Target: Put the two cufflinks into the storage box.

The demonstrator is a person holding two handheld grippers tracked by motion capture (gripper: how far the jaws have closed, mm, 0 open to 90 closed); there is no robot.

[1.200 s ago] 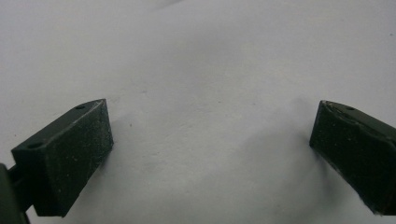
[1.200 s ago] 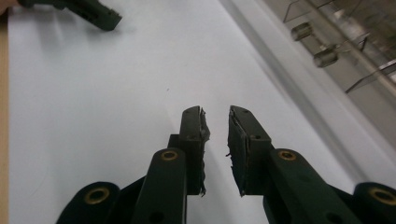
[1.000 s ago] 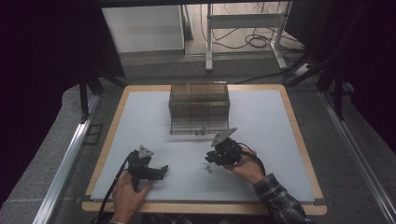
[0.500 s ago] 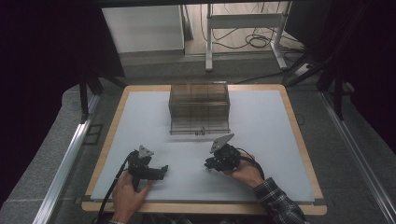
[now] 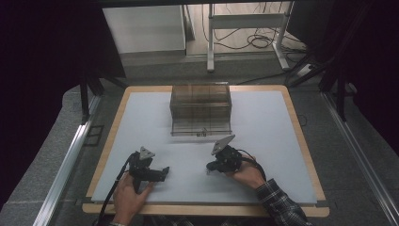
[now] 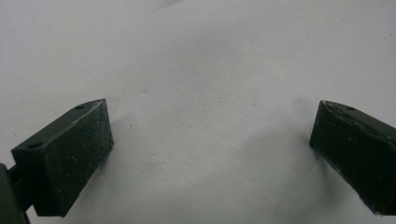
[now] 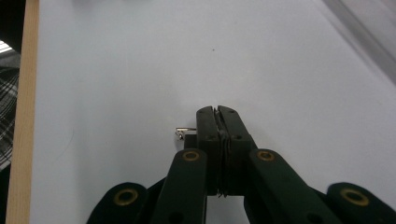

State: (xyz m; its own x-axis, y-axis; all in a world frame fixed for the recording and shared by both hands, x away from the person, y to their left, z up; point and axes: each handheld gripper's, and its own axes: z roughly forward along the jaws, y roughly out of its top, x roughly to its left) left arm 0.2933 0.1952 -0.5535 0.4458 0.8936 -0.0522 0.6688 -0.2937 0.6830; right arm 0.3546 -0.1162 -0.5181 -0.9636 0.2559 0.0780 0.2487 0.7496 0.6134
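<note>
No legible text, label, brand, number or sign; small dark marks on the clear box's (image 5: 201,109) front edge, at 12 o'clock on the counter (image 5: 263,141), are too small to read.

- Left black two-jaw gripper (image 5: 165,170): low over table, held by left hand (image 5: 127,195), jaws wide apart.
- Right black two-jaw gripper (image 7: 217,112): jaws just closed, pressed tight together, tips pointing down; right hand (image 5: 247,174) holds it.
</note>
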